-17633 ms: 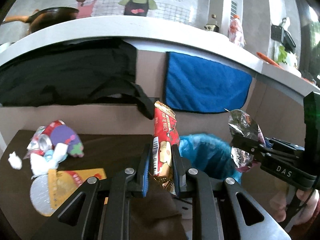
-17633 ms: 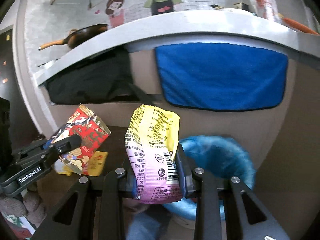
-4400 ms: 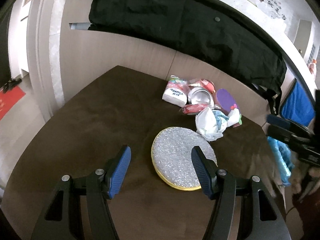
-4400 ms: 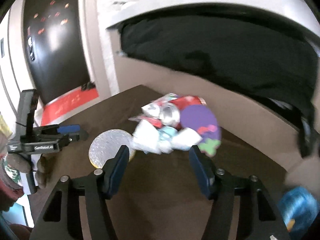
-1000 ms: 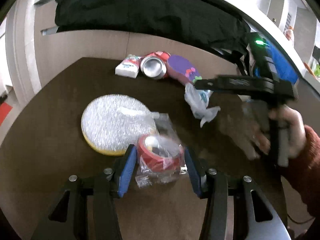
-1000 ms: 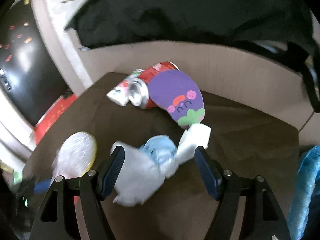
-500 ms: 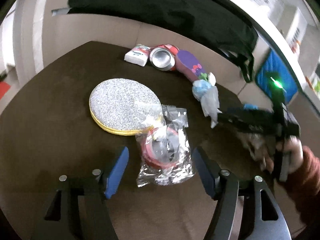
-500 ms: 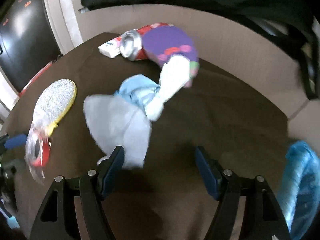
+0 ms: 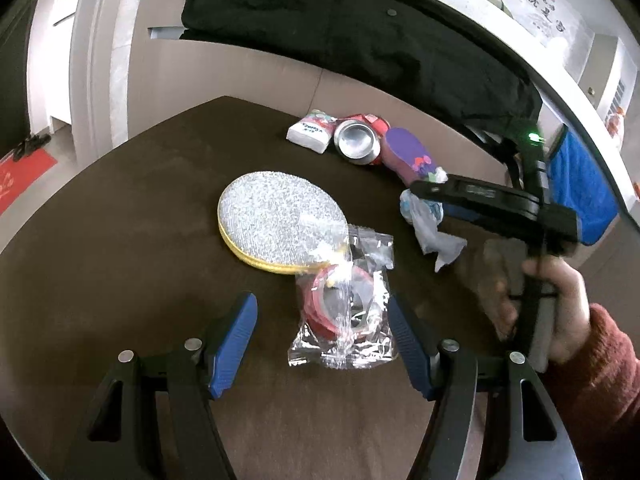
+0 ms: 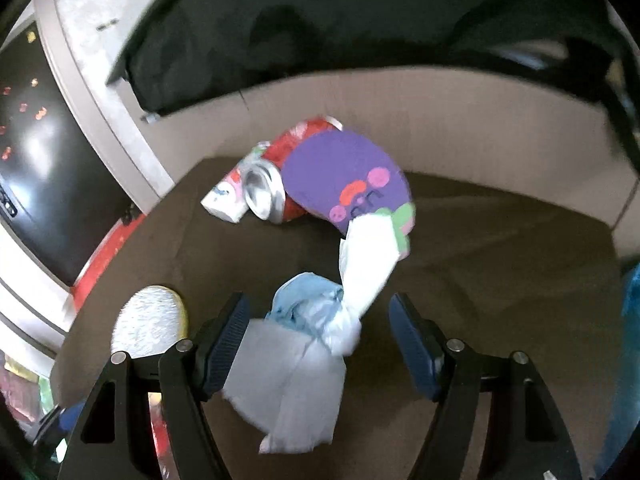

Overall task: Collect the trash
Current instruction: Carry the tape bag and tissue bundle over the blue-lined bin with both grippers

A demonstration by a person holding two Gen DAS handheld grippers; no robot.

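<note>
Lying between spread left jaws, clear wrapper (image 9: 345,312), crumpled tissue (image 10: 296,364) between right jaws

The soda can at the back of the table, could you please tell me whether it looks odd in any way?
Yes: the red soda can lies tipped on its side with its silver end facing outward, wedged between a tissue pack and a purple eggplant-shaped cutout.

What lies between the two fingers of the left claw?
In the left wrist view, a clear plastic bag holding a red tape roll lies on the brown table between the open left claw fingers.
</note>
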